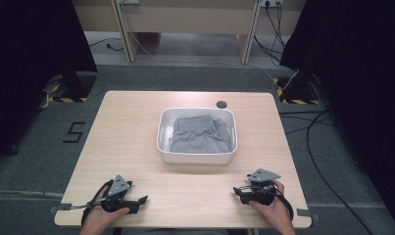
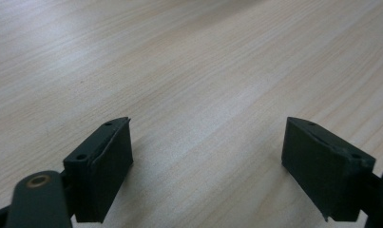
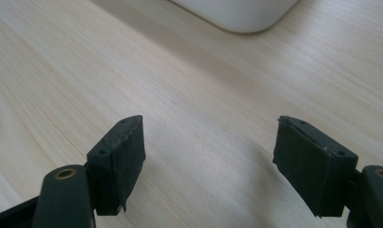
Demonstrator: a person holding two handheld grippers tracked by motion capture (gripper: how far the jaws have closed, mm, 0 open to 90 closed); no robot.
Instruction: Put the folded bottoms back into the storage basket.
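Both grippers sit low at the near edge of the light wooden surface (image 1: 136,142), one in each hand. Left gripper (image 1: 141,199) at the near-left corner, fingers (image 2: 103,166) spread wide, nothing between them, bare wood grain underneath. Right gripper (image 1: 237,192) at the near-right, fingers (image 3: 120,161) also wide apart and holding nothing.

White rounded-rectangle plastic tub (image 1: 197,157) stands mid-surface, slightly right of centre, well apart from both grippers. Folded grey fabric cloth (image 1: 200,134) lies inside it and covers most of the floor of the tub. A rounded corner of the tub (image 3: 236,16) shows at the top of the right gripper view, ahead of the fingers, not touching them.

Small dark round disc (image 1: 221,104) on the surface just beyond the tub's far right corner.
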